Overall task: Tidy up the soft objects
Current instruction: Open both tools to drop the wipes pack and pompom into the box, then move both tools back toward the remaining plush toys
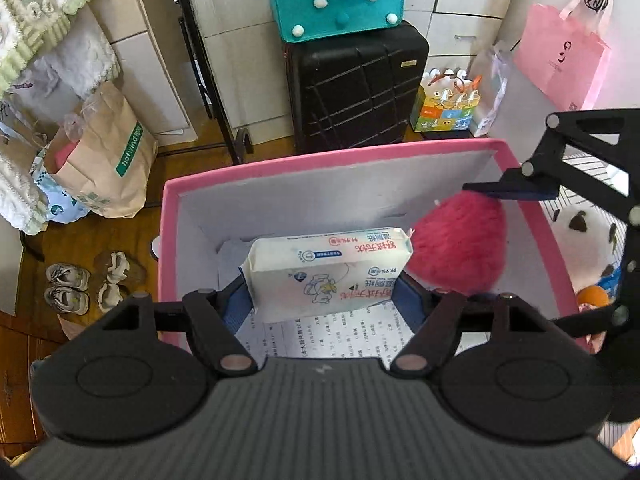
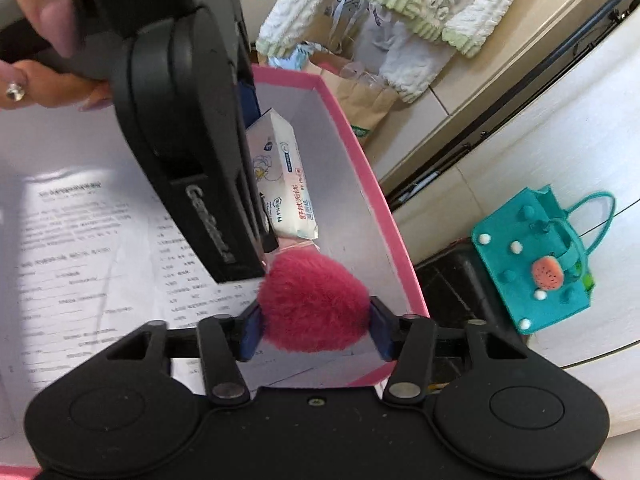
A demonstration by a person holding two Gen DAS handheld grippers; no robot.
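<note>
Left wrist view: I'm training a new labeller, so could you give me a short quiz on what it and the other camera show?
1. True or false: the wet wipes pack sits between the fingers of the left hand-held gripper.
2. What stands on the black suitcase? A) teal felt bag B) brown paper bag C) pair of shoes
3. Fill in: the furry red plush is inside the box with the ___ rim.

Key: 1 true; 2 A; 3 pink.
</note>
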